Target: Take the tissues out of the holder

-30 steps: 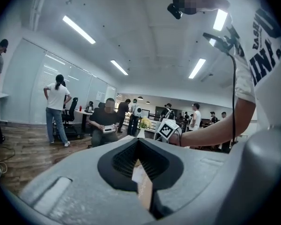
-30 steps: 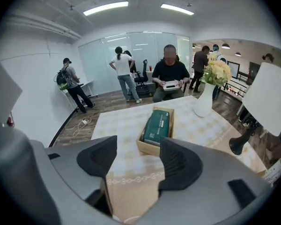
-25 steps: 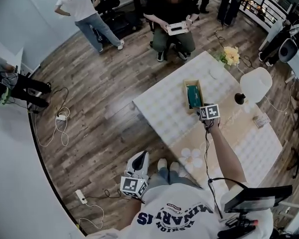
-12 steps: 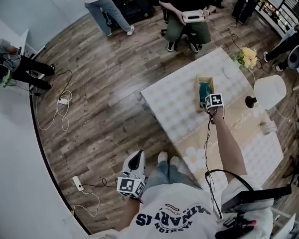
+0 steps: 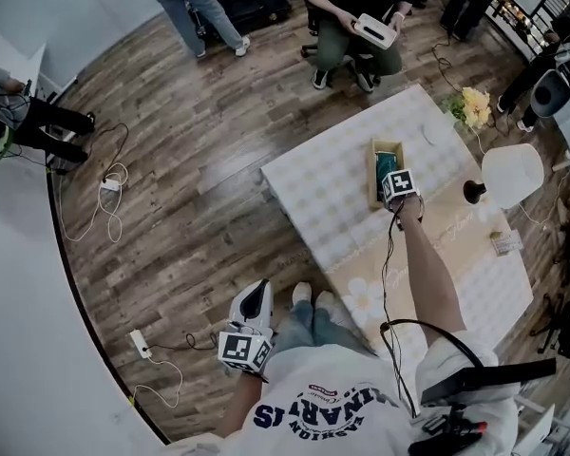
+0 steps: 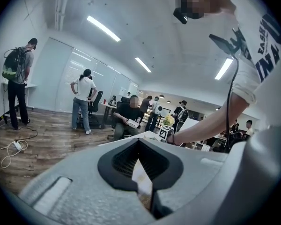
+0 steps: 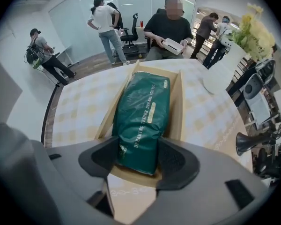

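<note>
Closing our right hand-held gripper (image 7: 137, 154), we pinch the dark green plastic tissue pack (image 7: 143, 114), lying in the open tan box holder (image 7: 178, 108) on the checked surface (image 7: 79, 111). Our left hand-held gripper (image 6: 139, 146) has its jaws together.

tissue pack (image 5: 390, 162) partly hidden under right claw (image 5: 400, 187)

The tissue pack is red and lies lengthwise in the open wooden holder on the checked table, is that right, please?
Not quite: the tissue pack is dark green, not red, as the right gripper view shows. It does lie lengthwise in the open wooden holder on the checked table.
</note>
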Demonstrator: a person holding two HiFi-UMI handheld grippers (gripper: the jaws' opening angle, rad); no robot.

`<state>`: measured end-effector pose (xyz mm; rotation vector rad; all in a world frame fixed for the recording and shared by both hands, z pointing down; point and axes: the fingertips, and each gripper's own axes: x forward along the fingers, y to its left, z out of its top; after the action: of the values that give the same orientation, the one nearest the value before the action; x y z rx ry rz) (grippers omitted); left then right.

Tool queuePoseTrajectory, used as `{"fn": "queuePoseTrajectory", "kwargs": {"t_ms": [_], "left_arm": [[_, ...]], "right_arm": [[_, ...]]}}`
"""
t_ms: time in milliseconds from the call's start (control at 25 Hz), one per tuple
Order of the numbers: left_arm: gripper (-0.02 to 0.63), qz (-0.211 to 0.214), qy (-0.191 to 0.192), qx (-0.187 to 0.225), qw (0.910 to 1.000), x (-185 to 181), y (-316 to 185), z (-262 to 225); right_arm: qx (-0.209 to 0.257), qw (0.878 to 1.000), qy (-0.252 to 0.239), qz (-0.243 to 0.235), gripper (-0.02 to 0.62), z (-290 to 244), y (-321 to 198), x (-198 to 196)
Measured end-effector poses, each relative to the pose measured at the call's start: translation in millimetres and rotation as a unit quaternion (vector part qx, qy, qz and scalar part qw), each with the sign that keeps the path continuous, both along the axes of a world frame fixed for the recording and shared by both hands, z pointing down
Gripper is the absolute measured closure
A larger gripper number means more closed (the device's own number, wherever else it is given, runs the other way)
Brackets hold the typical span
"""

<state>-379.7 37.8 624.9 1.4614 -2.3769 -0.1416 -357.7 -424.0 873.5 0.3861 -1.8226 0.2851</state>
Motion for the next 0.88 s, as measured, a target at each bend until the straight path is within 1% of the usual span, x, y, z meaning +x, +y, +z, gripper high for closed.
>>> {"fn": "queuePoseTrajectory", "kwargs": {"t_ms": [440, 720, 880], "left_arm": [[0.603, 0.003, -0.002, 0.0, 1.0, -9.6, -1.2, -3.4], [0.603, 0.006, -0.005, 0.003, 1.0, -11.6, -0.6, -6.6], [0.603, 0.008, -0.006, 0.0, 0.9999, -12.1, -1.1, -7.1]], "right_arm": [[0.004, 1.0, -0.011, 0.005, 0.334, -3.5, -0.1, 0.9], [0.005, 0.999, -0.031, 0.011, 0.341, -8.8, 0.4, -0.8], [0.019, 0.999, -0.043, 0.006, 0.35, -14.2, 0.4, -1.2]]}}
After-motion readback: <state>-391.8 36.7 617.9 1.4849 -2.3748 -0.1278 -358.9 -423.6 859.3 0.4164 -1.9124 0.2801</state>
